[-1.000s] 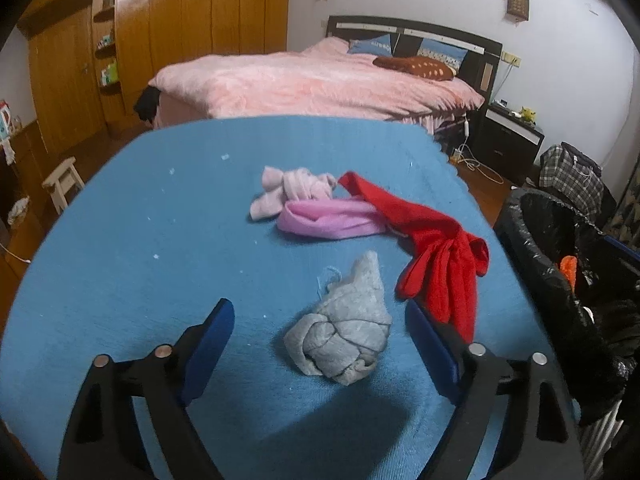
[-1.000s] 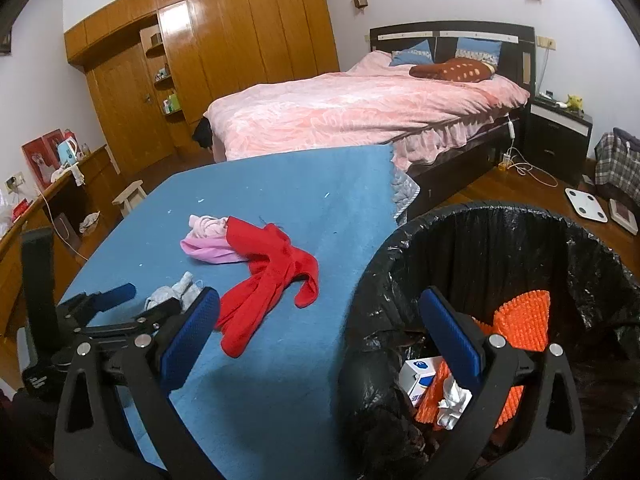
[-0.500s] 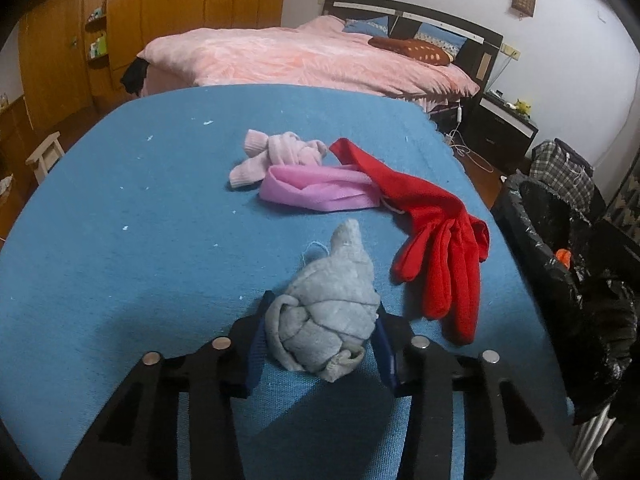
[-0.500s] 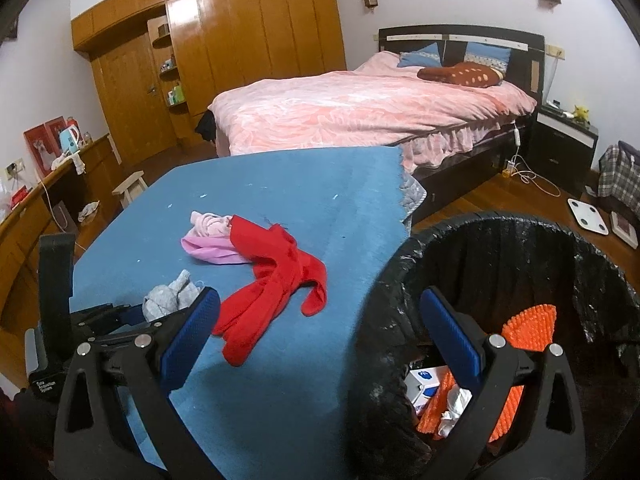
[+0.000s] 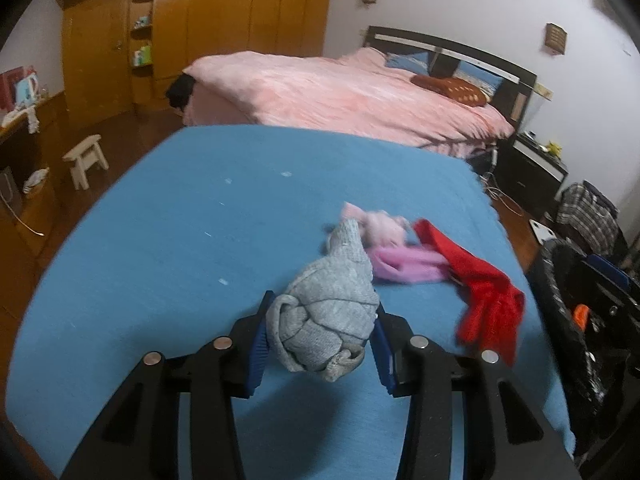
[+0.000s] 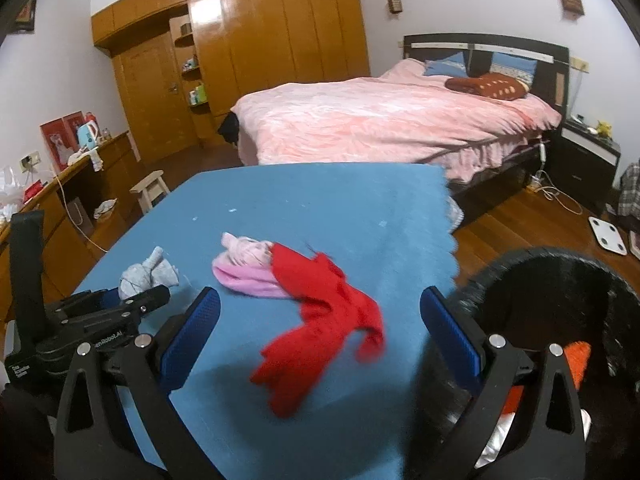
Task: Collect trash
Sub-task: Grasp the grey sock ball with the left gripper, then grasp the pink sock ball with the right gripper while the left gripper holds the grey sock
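Observation:
A balled grey sock (image 5: 332,292) sits clamped between the blue pads of my left gripper (image 5: 320,336), just above the blue table cover (image 5: 160,260). In the right wrist view the same sock (image 6: 144,276) and left gripper (image 6: 136,300) appear at the far left. Beyond the sock lie a pale pink sock (image 5: 380,224), a brighter pink cloth (image 5: 404,268) and a red cloth (image 5: 488,300). My right gripper (image 6: 320,304) stands open over the table's near side, with the red cloth (image 6: 320,320) below its gap and untouched. The black-lined trash bin (image 6: 560,280) is at the right.
The bin (image 5: 560,304) stands off the table's right edge and holds an orange item (image 6: 576,356) and white scraps. Behind the table are a pink bed (image 6: 392,120), a wooden wardrobe (image 6: 260,40), a small stool (image 6: 152,188) and a dark nightstand (image 6: 584,160).
My left gripper closed on the grey sock and raised it off the cover. The right gripper shifted left, from over the bin toward the red cloth.

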The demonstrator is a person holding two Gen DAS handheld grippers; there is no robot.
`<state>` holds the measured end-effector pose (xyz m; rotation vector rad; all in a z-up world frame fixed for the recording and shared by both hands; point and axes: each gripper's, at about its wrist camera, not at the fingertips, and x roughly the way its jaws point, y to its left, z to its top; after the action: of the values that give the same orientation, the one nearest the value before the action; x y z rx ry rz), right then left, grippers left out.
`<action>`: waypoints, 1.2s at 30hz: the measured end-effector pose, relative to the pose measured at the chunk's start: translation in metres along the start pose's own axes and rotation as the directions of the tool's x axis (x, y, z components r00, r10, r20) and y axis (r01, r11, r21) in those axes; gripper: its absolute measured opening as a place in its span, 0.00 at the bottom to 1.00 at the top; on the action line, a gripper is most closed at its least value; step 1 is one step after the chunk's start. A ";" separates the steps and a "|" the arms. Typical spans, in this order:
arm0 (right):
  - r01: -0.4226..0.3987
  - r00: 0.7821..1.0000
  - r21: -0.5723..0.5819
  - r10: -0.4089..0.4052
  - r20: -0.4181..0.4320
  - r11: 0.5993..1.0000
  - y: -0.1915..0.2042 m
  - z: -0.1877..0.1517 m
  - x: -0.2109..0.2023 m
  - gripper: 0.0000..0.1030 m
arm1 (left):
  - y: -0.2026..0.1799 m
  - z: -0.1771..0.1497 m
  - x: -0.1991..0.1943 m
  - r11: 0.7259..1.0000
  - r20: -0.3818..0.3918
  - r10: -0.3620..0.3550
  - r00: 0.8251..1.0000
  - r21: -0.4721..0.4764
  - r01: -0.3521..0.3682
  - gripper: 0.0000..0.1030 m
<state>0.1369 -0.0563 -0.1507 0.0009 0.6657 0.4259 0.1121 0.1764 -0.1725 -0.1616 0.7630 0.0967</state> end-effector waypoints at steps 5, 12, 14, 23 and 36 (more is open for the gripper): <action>-0.039 0.999 -0.017 0.039 -0.001 0.999 0.023 0.016 0.027 0.95 | 0.020 0.011 0.003 0.999 0.013 0.036 0.999 -0.021 -0.036 0.43; -0.055 0.998 -0.028 0.054 -0.033 0.998 0.048 0.028 0.072 0.95 | 0.045 0.022 0.011 0.996 0.025 0.080 0.996 -0.046 -0.079 0.43; -0.048 0.998 -0.030 0.046 -0.048 0.998 0.053 0.027 0.084 0.94 | 0.051 0.024 0.014 0.995 0.027 0.089 0.996 -0.054 -0.087 0.43; -0.048 0.991 -0.051 0.041 -0.125 0.998 0.072 0.024 0.130 0.77 | 0.069 0.026 0.023 0.991 0.025 0.110 0.994 -0.079 -0.108 0.43; -0.075 0.970 -0.052 0.061 -0.236 0.996 0.081 0.023 0.164 0.52 | 0.076 0.023 0.028 0.989 0.017 0.112 0.994 -0.100 -0.109 0.43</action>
<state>0.2346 0.0834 -0.2199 -0.0855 0.8869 0.5170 0.1362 0.2564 -0.1841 -0.2120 0.7453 0.2414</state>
